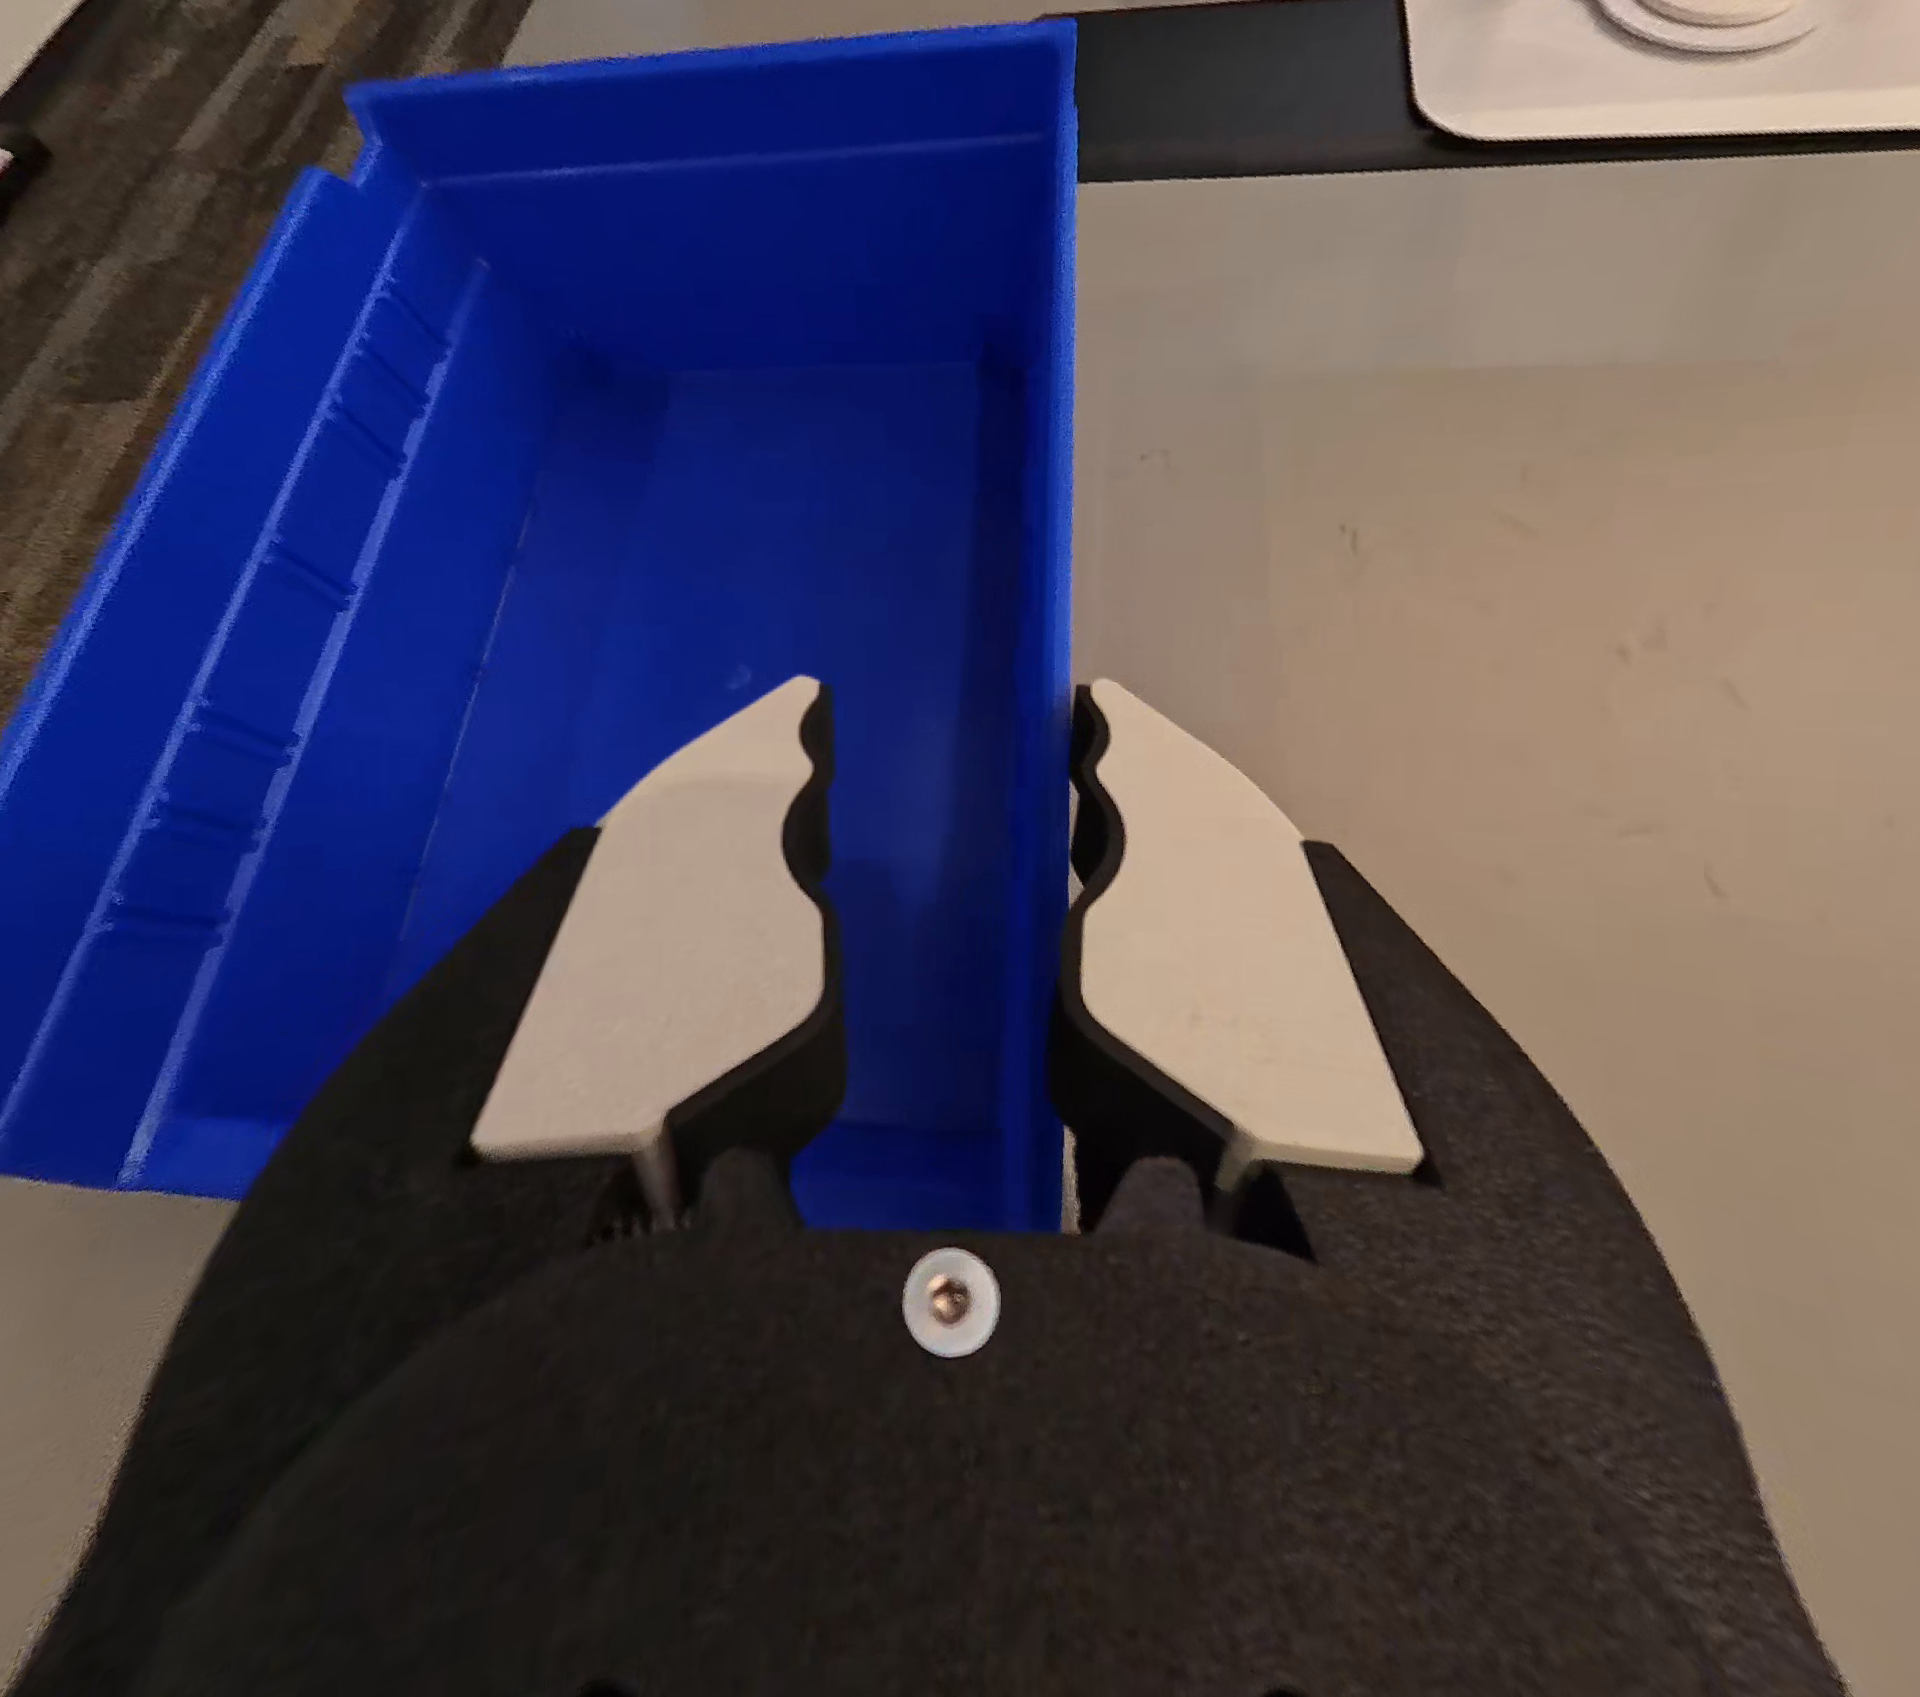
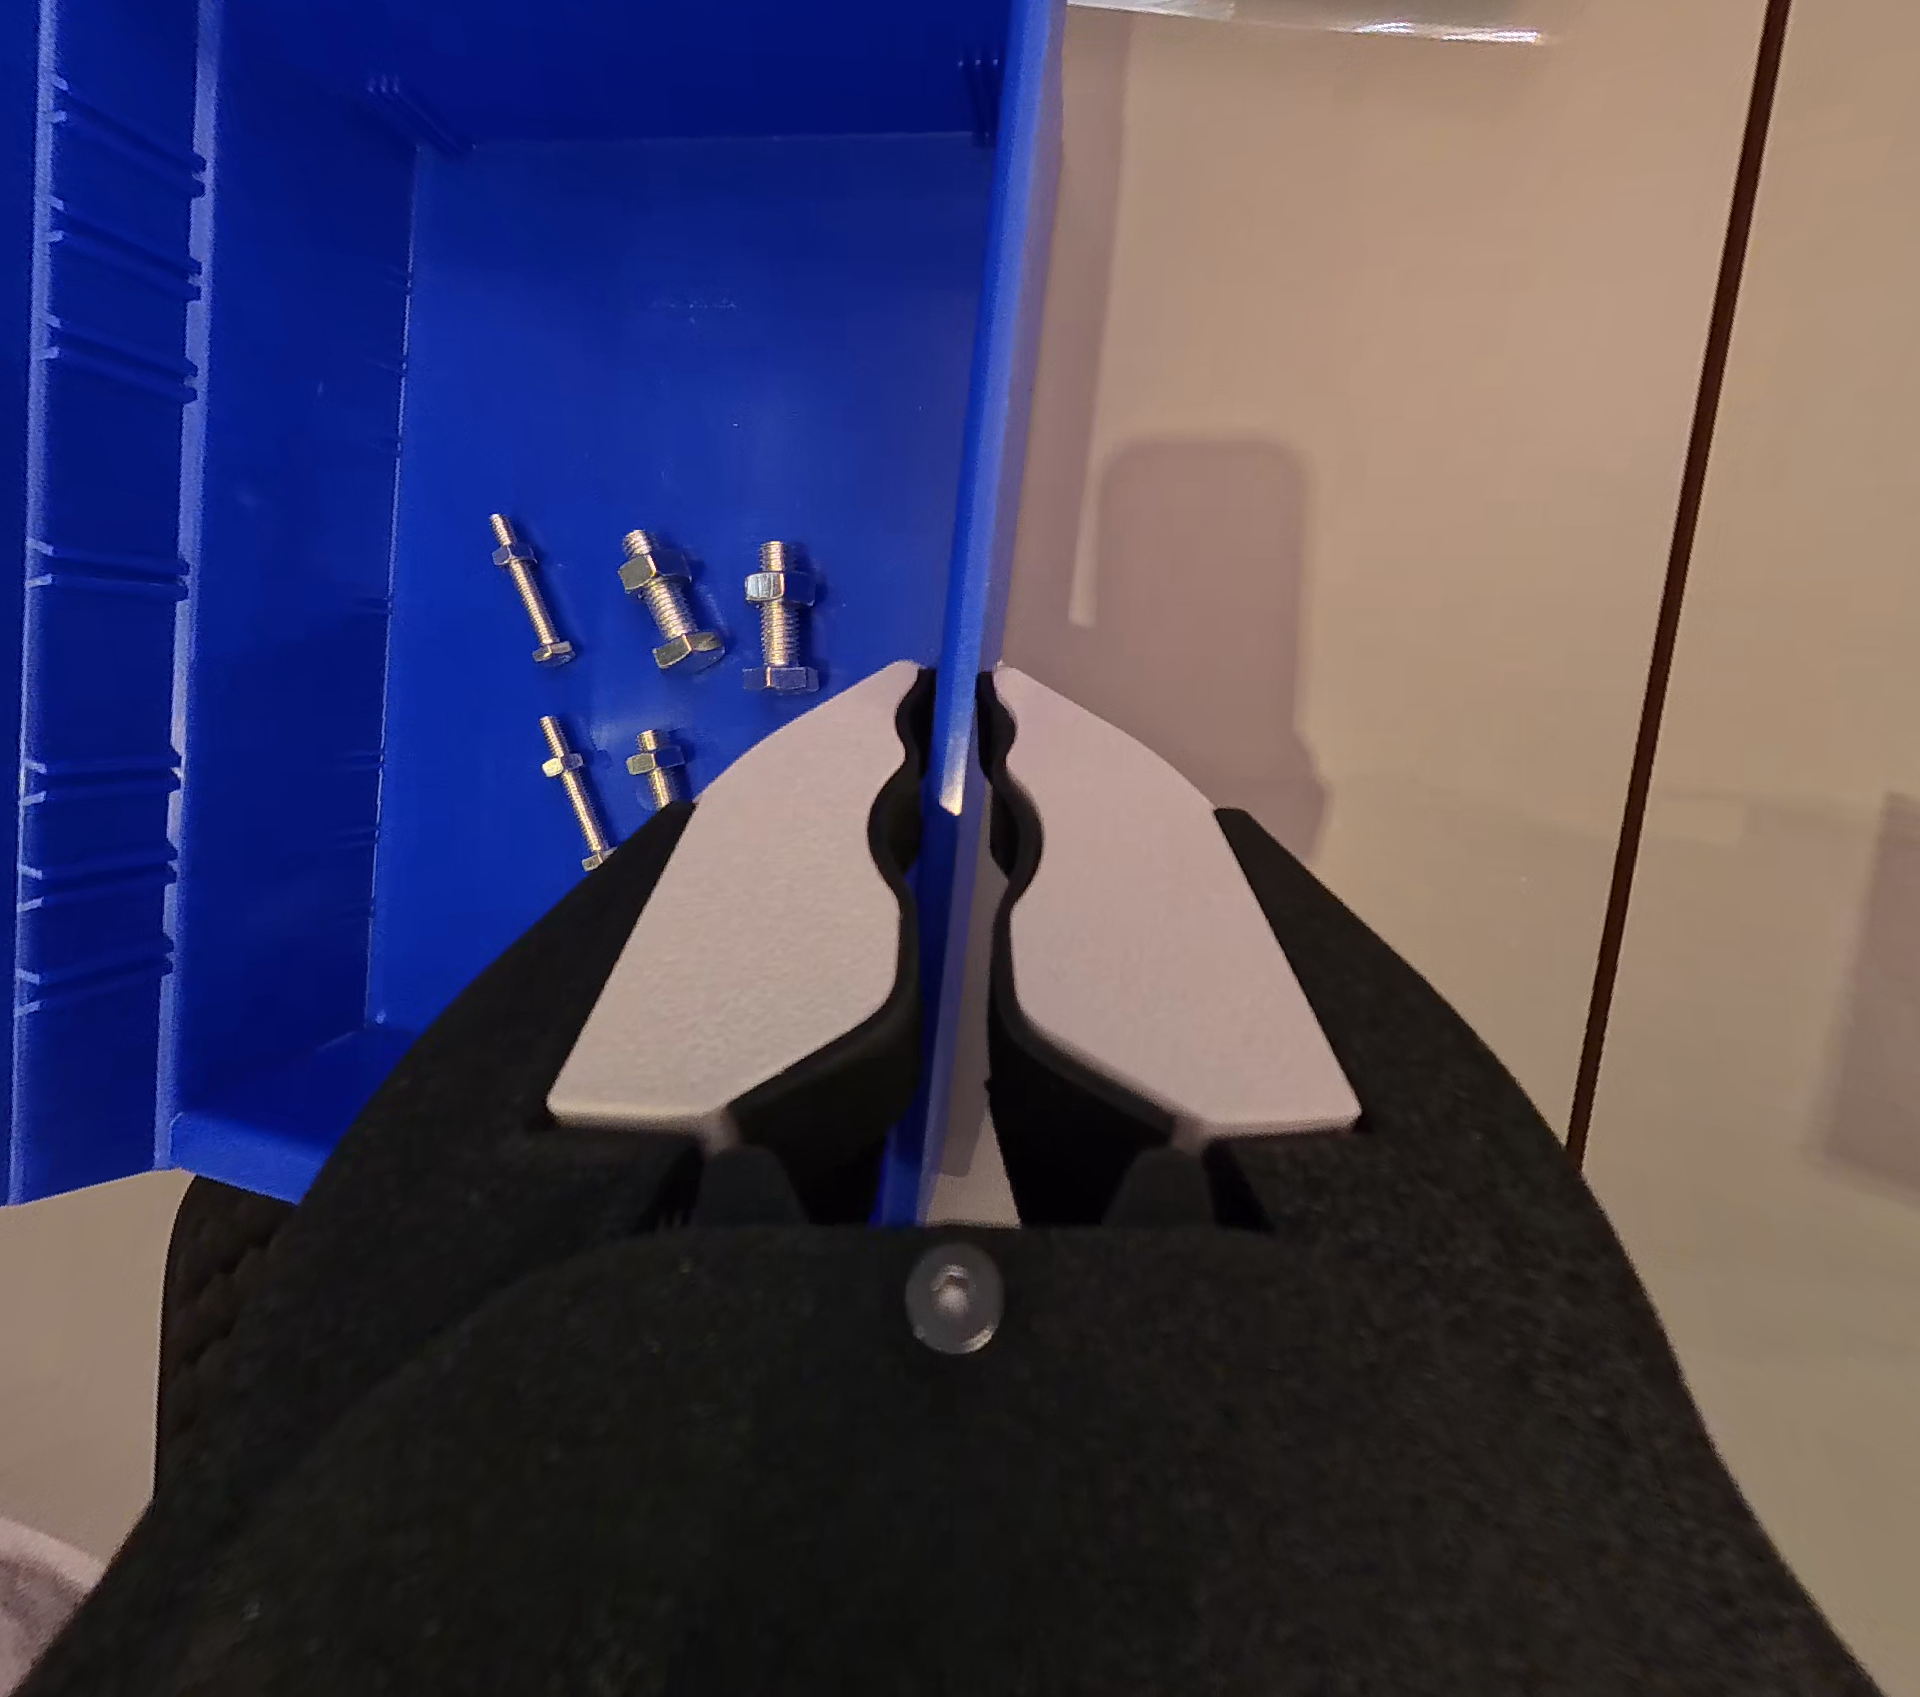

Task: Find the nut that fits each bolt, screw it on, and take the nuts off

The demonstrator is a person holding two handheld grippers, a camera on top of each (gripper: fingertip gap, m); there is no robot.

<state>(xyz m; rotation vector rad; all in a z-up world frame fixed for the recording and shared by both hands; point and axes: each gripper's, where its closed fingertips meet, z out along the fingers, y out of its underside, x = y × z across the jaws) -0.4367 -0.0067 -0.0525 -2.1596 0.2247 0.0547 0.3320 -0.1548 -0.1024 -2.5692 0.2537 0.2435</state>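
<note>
Bolts point(image 2: 665, 619), each with a nut threaded on, lie on the bin floor at ten o'clock from the right gripper point(image 2: 954, 679), long axes running roughly six to twelve. That gripper is clamped on the blue bin point(image 2: 312, 400) side wall, one finger inside, one outside. The left gripper point(image 1: 948, 691) is spread wide, straddling the bin's wall without pinching it; no bolts show in its view. The right looks nearer the hardware. The lower two bolts are partly hidden behind the right finger point(image 2: 790, 868).
</note>
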